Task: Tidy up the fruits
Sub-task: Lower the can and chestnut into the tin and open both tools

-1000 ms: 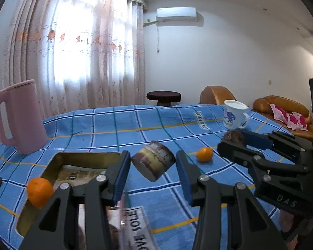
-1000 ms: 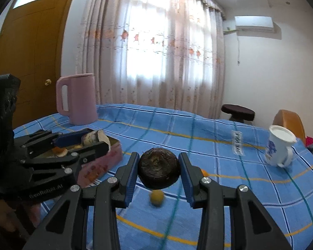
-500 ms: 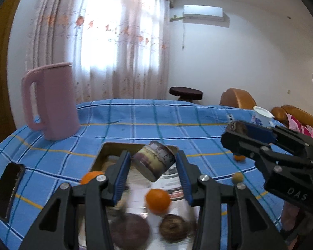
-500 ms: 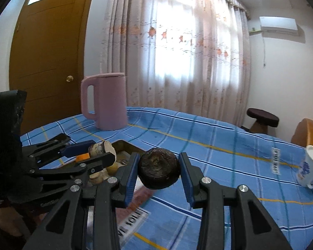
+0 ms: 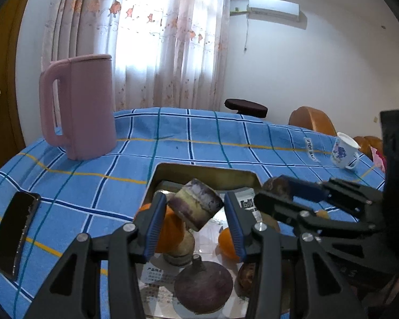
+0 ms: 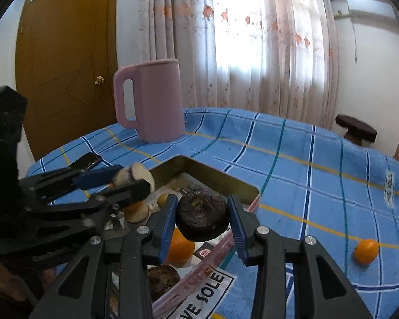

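Compared with one second before, both grippers had moved from over open tablecloth to over the metal tray, which had been off to the left and now filled the lower centre of both views. The pink jug appeared larger and nearer, and a dark phone had come into the left view.

The left gripper was clamped on a cut fruit piece, a stubby cylinder with a mottled purple rind and a pale band, tilted between the blue ribbed pads and held above the tray. The right gripper was clamped on a dark round fruit, flattened, rough and wrinkled, brown-black, held over the tray's near right corner.

The tray was a shallow rectangular tin with rounded corners, dull gold walls and printed paper lining. Inside lay an orange, smooth and glossy, a second orange, a dark purple disc-shaped fruit with a short stem, and a pale sliced piece beneath the left gripper's load; its exact form could not be determined.

One small orange fruit remained outside the tray on the blue checked tablecloth, well apart to the right. A white mug with blue print stood far right on the cloth.
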A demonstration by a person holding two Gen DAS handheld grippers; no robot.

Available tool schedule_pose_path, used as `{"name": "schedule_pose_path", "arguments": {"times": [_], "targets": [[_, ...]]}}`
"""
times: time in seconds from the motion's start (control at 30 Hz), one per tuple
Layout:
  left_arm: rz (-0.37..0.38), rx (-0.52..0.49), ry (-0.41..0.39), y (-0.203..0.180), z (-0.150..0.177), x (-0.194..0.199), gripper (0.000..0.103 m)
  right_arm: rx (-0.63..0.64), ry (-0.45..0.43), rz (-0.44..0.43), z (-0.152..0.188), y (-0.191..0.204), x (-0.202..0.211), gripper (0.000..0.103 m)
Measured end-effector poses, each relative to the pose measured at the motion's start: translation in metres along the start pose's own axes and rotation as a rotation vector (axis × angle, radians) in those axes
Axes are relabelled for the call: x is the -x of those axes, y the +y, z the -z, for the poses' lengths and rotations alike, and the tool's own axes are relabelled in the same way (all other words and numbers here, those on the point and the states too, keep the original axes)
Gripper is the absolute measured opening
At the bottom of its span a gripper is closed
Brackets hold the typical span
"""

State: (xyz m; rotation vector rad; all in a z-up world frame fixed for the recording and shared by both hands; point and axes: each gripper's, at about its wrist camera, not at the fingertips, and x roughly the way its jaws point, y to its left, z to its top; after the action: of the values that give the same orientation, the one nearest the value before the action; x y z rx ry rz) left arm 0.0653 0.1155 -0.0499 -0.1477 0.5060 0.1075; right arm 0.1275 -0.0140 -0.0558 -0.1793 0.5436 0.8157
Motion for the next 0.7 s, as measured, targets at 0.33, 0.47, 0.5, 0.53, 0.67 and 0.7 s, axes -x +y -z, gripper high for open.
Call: {"name": "schedule_pose_path", "arguments": {"times": [0.33,0.47,0.5,0.53,0.67,0.7], "targets": [[0.004,-0.052,0.001,0.002,0.019,0.027,0.047,0.032,0.027,-0.042,0.009,0.011,0.002,0.041],[-0.02,-0.031,0.01,0.016,0.022,0.036,0.047,0.032,0.033,-0.062,0.01,0.015,0.004,0.041],[-0.026,-0.029,0.015,0.018,0.024,0.037,0.047,0.034,0.037,-0.067,0.011,0.017,0.003,0.041],[-0.023,-0.032,0.022,0.019,0.026,0.038,0.047,0.042,0.037,-0.066,0.012,0.019,0.004,0.041],[-0.014,-0.046,0.057,0.018,0.036,0.032,0.047,0.062,0.047,-0.082,0.014,0.027,0.003,0.041],[-0.02,-0.044,0.065,0.019,0.037,0.029,0.047,0.07,0.053,-0.085,0.015,0.029,0.001,0.041]]}}
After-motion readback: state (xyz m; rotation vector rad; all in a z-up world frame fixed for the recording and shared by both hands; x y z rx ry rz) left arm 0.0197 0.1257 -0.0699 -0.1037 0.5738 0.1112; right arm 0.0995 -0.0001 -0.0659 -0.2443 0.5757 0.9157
